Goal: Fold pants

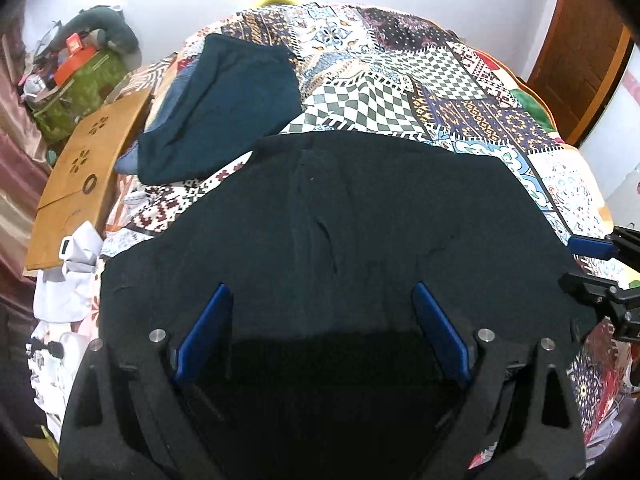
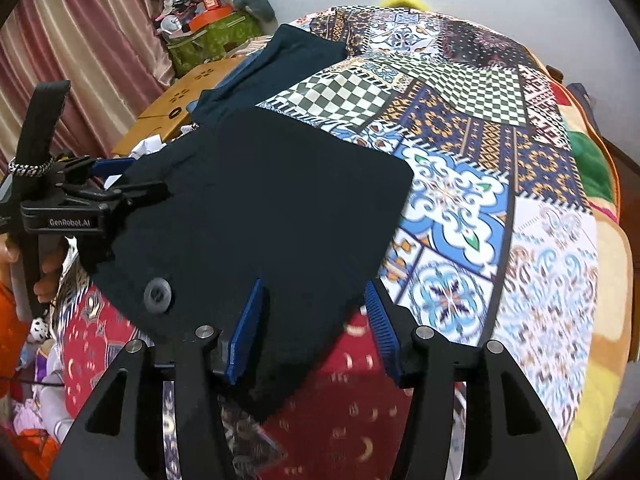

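Note:
Black pants (image 1: 320,208) lie folded flat on the patchwork bedspread (image 1: 400,80). In the left wrist view my left gripper (image 1: 320,286) hovers over their near part, its blue pads (image 1: 204,332) wide apart and nothing pinched. In the right wrist view the pants (image 2: 260,200) show a round grey button (image 2: 157,295) near their left edge. My right gripper (image 2: 314,286) stands open over the pants' near corner, which lies loose between the blue pads (image 2: 248,328). The left gripper (image 2: 100,184) sits at the pants' left edge.
A folded teal garment (image 1: 224,108) rests at the bed's far left, beside a wooden lap table (image 1: 88,168). White cloth (image 1: 68,280) is heaped on the left. A green bag with clutter (image 2: 208,40) and curtains (image 2: 80,40) stand behind. The bedspread to the right (image 2: 520,160) is bare.

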A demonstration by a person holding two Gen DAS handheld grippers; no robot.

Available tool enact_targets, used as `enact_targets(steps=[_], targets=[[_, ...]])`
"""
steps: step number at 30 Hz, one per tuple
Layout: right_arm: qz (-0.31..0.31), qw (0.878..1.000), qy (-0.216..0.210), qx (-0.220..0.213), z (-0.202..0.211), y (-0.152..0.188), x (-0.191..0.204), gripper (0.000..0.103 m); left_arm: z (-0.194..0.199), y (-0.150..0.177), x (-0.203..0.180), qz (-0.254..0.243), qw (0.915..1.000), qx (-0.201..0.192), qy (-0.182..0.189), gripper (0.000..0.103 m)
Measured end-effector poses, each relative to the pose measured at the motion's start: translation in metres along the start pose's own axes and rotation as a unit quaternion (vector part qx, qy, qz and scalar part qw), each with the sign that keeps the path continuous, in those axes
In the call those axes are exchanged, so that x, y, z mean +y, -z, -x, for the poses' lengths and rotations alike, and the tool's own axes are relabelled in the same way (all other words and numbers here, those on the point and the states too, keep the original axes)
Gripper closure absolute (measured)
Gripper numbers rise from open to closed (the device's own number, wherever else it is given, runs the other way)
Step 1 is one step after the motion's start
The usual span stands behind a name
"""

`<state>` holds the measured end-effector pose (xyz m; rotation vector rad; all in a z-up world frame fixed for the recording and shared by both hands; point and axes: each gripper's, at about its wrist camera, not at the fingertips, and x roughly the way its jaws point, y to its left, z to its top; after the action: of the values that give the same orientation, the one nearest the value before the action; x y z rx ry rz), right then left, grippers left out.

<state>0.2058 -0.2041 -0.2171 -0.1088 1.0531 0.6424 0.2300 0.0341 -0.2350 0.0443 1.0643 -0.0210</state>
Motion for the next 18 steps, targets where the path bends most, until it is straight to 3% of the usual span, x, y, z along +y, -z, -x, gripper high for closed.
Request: enact_targets(steps=[9,18], targets=[[-0.018,0.999,0.027,-0.022,0.020,0.005,0.000,0.053,0.033,0.017,0.017,0.030,0.9984,-0.040,-0.026,0.010],[0.029,0.995,0.032,-0.090,0.053,-0.021,0.038,0.053,0.083,0.030,0.081,0.127,0.9863,-0.097,-0.042,0.010]])
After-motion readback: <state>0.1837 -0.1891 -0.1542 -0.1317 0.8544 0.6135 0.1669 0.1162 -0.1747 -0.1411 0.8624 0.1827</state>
